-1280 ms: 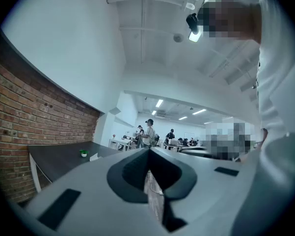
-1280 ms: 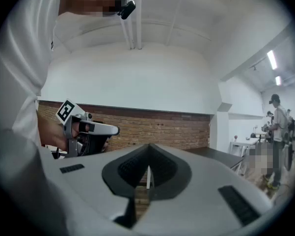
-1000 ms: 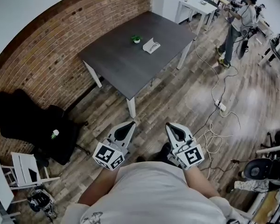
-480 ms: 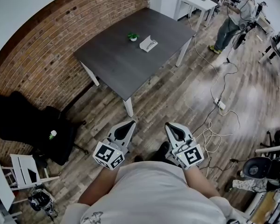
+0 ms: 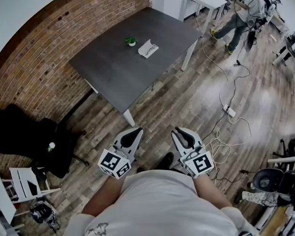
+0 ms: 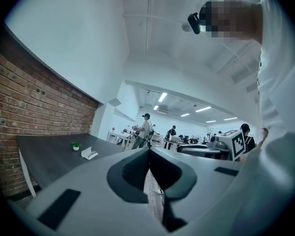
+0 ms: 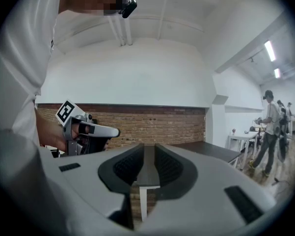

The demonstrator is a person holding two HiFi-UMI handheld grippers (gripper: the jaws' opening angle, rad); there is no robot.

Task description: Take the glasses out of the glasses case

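Note:
A white glasses case (image 5: pixel 148 48) lies far off on the dark grey table (image 5: pixel 113 68), beside a small green potted plant (image 5: pixel 131 42). The left gripper view shows the case (image 6: pixel 89 153) small and distant; I cannot tell whether glasses are inside. Both grippers are held level over the wooden floor, close to the person's body and well short of the table. My left gripper (image 5: pixel 136 131) has its jaws together and empty (image 6: pixel 148 150). The jaws of my right gripper (image 5: pixel 181 132) are opening, a narrow gap shows between them (image 7: pixel 148 149), and nothing is in it.
A brick wall (image 5: pixel 49 43) runs behind the table. Black chairs with dark cloth (image 5: pixel 29 136) and a white folding chair (image 5: pixel 19 186) stand at the left. Cables and a power strip (image 5: pixel 229 112) lie on the floor at the right. Another person (image 5: pixel 240 9) walks near white desks (image 5: pixel 206 1).
The table has slid down and left in the head view as the person walks toward it. The far person has stepped along. The right jaws now show a small gap.

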